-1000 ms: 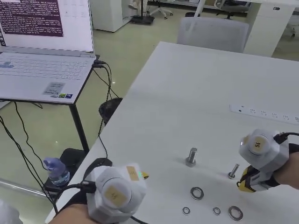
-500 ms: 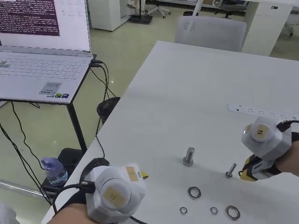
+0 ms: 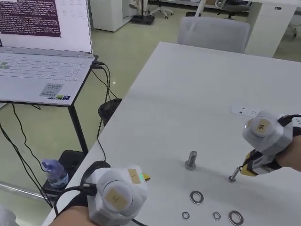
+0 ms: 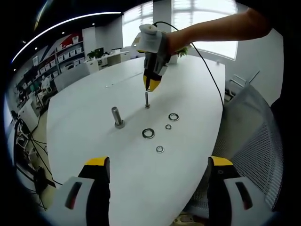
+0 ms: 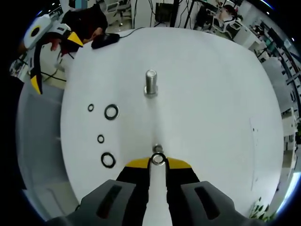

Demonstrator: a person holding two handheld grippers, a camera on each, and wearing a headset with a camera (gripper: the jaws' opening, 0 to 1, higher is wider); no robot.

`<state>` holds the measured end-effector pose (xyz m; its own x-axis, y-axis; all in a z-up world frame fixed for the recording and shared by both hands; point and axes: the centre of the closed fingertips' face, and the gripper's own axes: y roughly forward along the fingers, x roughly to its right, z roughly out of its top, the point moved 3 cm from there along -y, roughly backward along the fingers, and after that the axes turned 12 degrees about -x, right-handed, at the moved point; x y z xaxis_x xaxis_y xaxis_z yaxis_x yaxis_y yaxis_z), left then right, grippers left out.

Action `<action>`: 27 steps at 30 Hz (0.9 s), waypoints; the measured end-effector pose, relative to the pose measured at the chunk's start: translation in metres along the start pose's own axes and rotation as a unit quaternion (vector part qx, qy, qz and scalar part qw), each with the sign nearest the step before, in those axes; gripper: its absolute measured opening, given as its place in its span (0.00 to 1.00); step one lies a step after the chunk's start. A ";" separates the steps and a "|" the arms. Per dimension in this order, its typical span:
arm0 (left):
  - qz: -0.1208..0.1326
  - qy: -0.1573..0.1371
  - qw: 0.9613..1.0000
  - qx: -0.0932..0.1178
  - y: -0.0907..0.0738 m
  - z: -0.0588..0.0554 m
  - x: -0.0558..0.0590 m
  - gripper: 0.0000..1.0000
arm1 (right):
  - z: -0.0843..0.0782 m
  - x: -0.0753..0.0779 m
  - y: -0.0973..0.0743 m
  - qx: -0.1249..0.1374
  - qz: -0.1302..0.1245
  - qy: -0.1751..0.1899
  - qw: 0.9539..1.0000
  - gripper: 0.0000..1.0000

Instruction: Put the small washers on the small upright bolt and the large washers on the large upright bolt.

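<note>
1. Head view: over the last second the right hand-held gripper [image 3: 244, 169] has climbed from the near side of the small bolt [image 3: 233, 175] until its tips sit right against the bolt's top. The left hand-held gripper [image 3: 115, 195] has stayed parked at the near edge of the counter [image 3: 188, 94], well apart from the work. The large bolt [image 3: 191, 160] stands bare. Two large washers [image 3: 196, 197] [image 3: 235, 217] and two small washers [image 3: 186, 215] [image 3: 216, 215] lie flat on the near side of the bolts, unmoved.

2. Left gripper view: the left hand-held gripper [image 4: 157, 162] is released, its jaws spread wide with nothing between them, and it looks at the work from a distance. The right hand-held gripper [image 4: 149, 87] comes down from above with its tips just over the small bolt [image 4: 147, 100]. The four loose washers lie on the near side of both bolts.

3. Right gripper view: the right hand-held gripper [image 5: 158, 164] is clenched, jaws drawn close, pinching what looks like a small washer [image 5: 158, 159] at its tips. The ring sits just beside the top of the small bolt [image 5: 156, 149], and I cannot tell whether it is over the shank yet. I judge the approach finished and the threading of this washer to be the step in hand. Lining the hole up with the bolt matters most now. Four washers remain to be placed, and the large bolt [image 5: 150, 82] has none.
</note>
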<state>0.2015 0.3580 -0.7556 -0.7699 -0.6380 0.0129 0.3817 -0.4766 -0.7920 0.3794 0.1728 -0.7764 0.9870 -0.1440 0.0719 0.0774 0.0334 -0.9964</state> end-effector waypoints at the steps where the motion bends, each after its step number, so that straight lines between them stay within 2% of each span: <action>1: 0.000 0.001 1.000 0.000 0.000 0.000 0.000 0.86 | 0.001 0.000 0.000 0.000 0.000 0.000 1.000 0.13; 11: -0.004 0.000 1.000 -0.006 0.001 -0.001 0.000 0.90 | 0.004 0.007 0.006 -0.004 0.004 -0.003 1.000 0.13; 17: -0.007 0.005 1.000 -0.012 0.002 -0.003 0.001 0.90 | 0.005 0.005 0.006 -0.006 0.006 -0.003 1.000 0.13; 27: -0.006 -0.003 1.000 -0.005 0.000 -0.004 -0.002 0.91 | 0.008 0.005 0.012 -0.013 0.006 -0.009 1.000 0.13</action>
<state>0.2004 0.3618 -0.7582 -0.7710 -0.6362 0.0264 0.3670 -0.4778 -0.7981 0.3867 0.1801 -0.7879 0.9901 -0.1264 0.0611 0.0627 0.0086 -0.9980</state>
